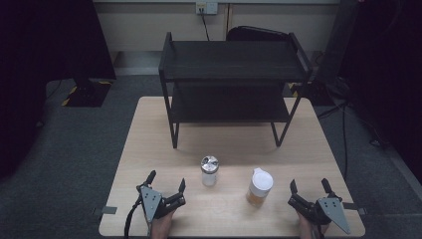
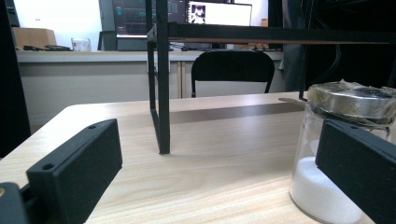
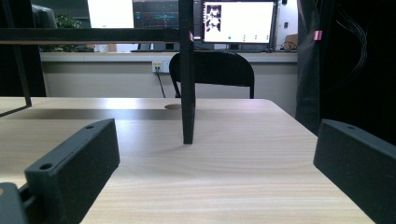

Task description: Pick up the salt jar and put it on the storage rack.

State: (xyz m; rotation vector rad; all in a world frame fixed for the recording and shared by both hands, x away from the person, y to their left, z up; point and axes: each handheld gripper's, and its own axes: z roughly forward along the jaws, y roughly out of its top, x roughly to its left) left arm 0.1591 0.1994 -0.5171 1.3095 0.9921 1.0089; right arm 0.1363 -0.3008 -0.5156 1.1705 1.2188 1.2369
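I am only at the start: both my left hand-held gripper (image 1: 166, 180) and right hand-held gripper (image 1: 309, 185) rest wide open and empty on the worktop (image 1: 149, 149), so next my left hand-held gripper must reach the salt jar (image 1: 209, 171) just to its right.

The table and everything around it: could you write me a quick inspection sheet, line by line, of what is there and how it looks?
Surface: light wooden table, bare wood between the items.
Job's things: glass jar with a metal lid, white powder inside, and plastic jar with a white lid, amber contents; both upright, apart. Black two-tier shelf rack at the far side, both tiers bare.
Clutter: nothing seen.
Grippers: left tongs and right tongs rest near the front edge, jaws wide open, holding nothing.
Cables: one trails from the left tongs off the front edge; a wall cable hangs from a socket.
Surroundings: grey carpet, black chair, monitors on a desk behind.
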